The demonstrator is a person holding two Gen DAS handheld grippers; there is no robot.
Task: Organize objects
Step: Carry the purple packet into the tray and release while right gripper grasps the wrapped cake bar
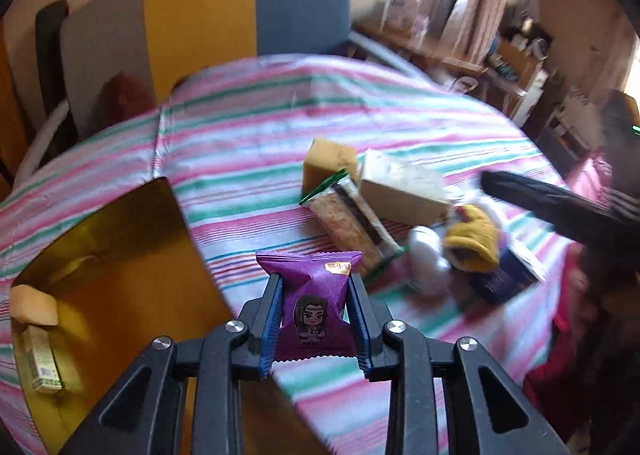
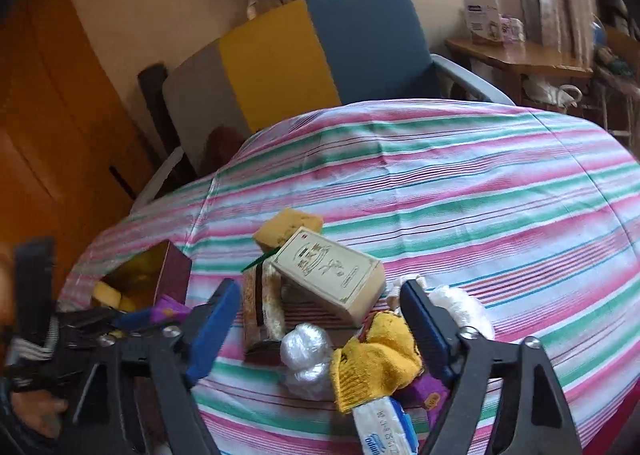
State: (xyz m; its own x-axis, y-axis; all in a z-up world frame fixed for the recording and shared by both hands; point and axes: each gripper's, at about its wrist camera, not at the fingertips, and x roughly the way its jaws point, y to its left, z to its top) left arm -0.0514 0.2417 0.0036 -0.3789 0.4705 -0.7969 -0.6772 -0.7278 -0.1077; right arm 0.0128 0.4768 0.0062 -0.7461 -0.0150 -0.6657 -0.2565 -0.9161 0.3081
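Note:
My left gripper (image 1: 315,283) is shut on a purple snack packet (image 1: 316,307) and holds it above the striped tablecloth (image 1: 248,143), just right of an open golden box (image 1: 120,251). In that box lie a yellow sponge (image 1: 34,305) and a small green-and-white carton (image 1: 40,363). My right gripper (image 2: 318,291) is open over a pile: a beige box (image 2: 332,271), a clear snack pack (image 2: 260,303), a white plastic ball (image 2: 304,351) and a yellow glove (image 2: 376,359). Its pads touch none of them. A second yellow sponge (image 2: 288,227) lies behind the pile.
A blue-and-white packet (image 2: 384,427) and another purple packet (image 2: 428,391) lie under the glove. Grey, yellow and blue chairs (image 2: 360,39) stand behind the table. A wooden side table (image 2: 520,59) with boxes is at the far right. The far cloth (image 2: 460,175) is bare.

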